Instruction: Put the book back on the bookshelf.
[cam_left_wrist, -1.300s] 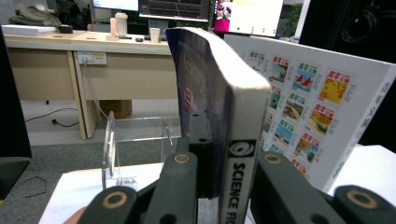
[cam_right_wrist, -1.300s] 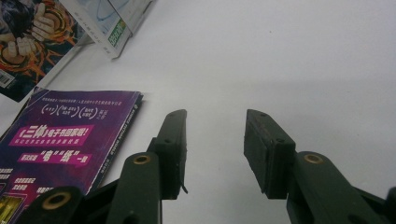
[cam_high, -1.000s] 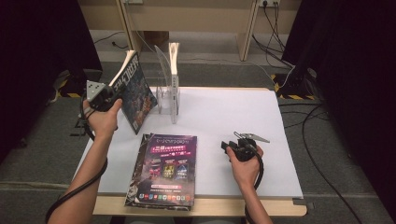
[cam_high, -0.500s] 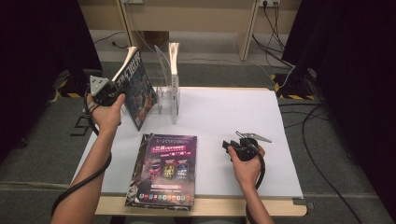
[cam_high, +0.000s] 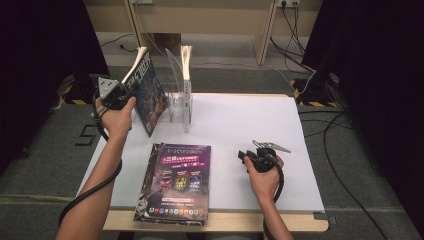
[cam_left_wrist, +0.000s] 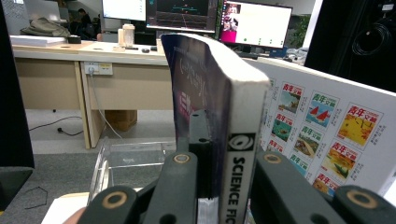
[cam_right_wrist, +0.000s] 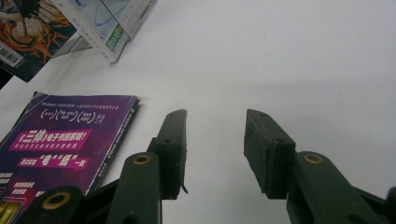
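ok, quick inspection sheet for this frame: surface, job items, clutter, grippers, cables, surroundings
Surface: white table, wooden front edge, bare on the right half.
Job's things: held magazine, lifted and tilted, left of the clear rack; one white-spined magazine stands upright in the rack; purple magazine lies flat near the front edge.
Clutter: nothing seen.
Grippers: left gripper shut on the held magazine at its spine; right gripper open, empty, low over the bare table.
Cables: gripper cable trails along the left forearm; loose floor cables to the right.
Surroundings: grey carpet, black curtains on both sides, a wooden desk behind.
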